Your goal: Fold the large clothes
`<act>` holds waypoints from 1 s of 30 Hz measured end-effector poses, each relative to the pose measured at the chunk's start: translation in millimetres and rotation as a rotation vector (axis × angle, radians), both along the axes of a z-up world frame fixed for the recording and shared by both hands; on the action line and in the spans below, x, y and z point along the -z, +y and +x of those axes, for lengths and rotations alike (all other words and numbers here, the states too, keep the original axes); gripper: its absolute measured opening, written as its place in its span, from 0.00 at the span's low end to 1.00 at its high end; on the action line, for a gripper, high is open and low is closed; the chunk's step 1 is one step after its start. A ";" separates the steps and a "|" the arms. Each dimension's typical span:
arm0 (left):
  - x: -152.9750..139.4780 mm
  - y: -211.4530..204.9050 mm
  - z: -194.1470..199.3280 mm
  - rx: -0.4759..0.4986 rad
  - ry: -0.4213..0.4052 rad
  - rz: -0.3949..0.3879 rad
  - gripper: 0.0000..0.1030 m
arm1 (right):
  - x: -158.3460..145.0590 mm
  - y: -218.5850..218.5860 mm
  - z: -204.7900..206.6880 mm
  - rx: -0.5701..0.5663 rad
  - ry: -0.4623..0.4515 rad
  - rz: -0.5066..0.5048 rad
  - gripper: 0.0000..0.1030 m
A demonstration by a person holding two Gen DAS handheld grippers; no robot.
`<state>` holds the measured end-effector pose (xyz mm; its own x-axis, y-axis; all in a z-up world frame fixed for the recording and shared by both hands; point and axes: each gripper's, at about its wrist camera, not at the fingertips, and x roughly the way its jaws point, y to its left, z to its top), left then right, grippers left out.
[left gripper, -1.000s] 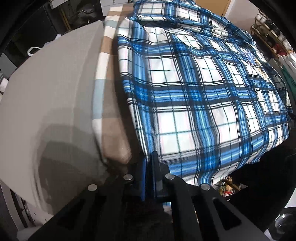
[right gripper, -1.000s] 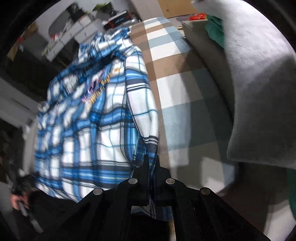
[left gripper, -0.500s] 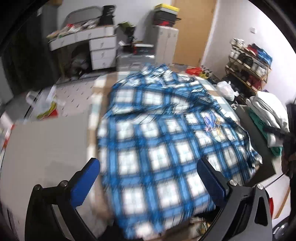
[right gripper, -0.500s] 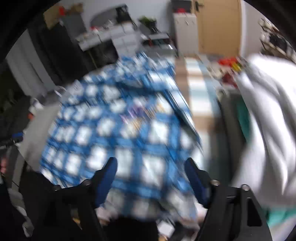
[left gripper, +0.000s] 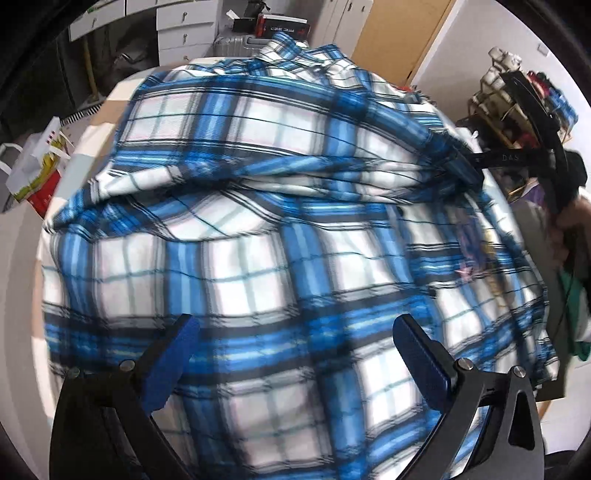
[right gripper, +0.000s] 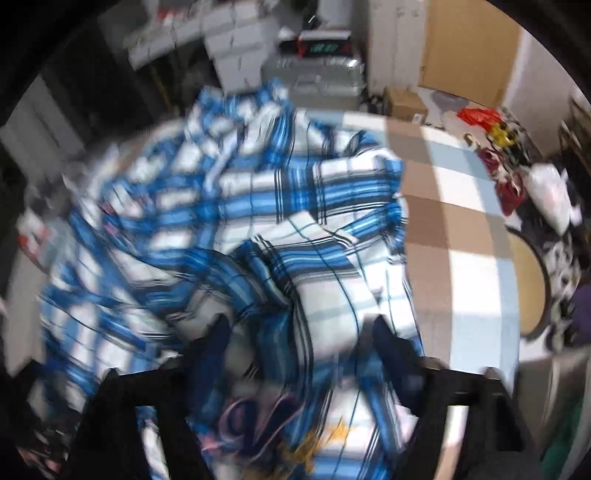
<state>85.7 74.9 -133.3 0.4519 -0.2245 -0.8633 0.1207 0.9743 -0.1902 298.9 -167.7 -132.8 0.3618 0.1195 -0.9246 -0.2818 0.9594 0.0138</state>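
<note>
A large blue, white and black plaid shirt (left gripper: 258, 229) lies spread and rumpled on the surface, with an embroidered logo (right gripper: 258, 410) near its front. My left gripper (left gripper: 295, 354) is open just above the shirt's near part and holds nothing. My right gripper (right gripper: 299, 350) is open over a bunched fold of the shirt (right gripper: 295, 236). In the left wrist view the right gripper (left gripper: 469, 173) reaches onto the shirt's far right edge, and whether it touches the cloth is unclear. Both views are blurred.
The shirt rests on a tan, white and pale blue checked cover (right gripper: 454, 221). White drawers (left gripper: 184, 26), a silver suitcase (right gripper: 325, 81) and a wooden door (right gripper: 469, 48) stand behind. Bags (left gripper: 33, 170) sit on the floor at left, and a shoe rack (left gripper: 517, 107) at right.
Both grippers were shut on the shirt's hem a second ago. They let go, opened wide and moved up over the shirt. The shirt now lies more bunched.
</note>
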 end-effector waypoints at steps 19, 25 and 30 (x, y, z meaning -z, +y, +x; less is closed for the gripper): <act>-1.4 25.2 16.2 -0.119 -0.035 -0.042 0.99 | -17.6 -44.3 41.5 0.406 0.156 0.498 0.12; -0.4 11.6 16.0 -0.082 -0.037 -0.015 0.99 | -54.7 -36.3 -0.7 0.138 -0.084 0.183 0.70; 4.9 6.6 18.0 -0.064 -0.028 0.013 0.99 | -51.3 -4.5 -39.5 -0.221 -0.305 -0.174 0.71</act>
<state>103.7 81.4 -138.2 0.4892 -0.1837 -0.8526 0.0635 0.9825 -0.1752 259.4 -172.2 -81.5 0.6054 0.0765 -0.7923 -0.4470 0.8563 -0.2589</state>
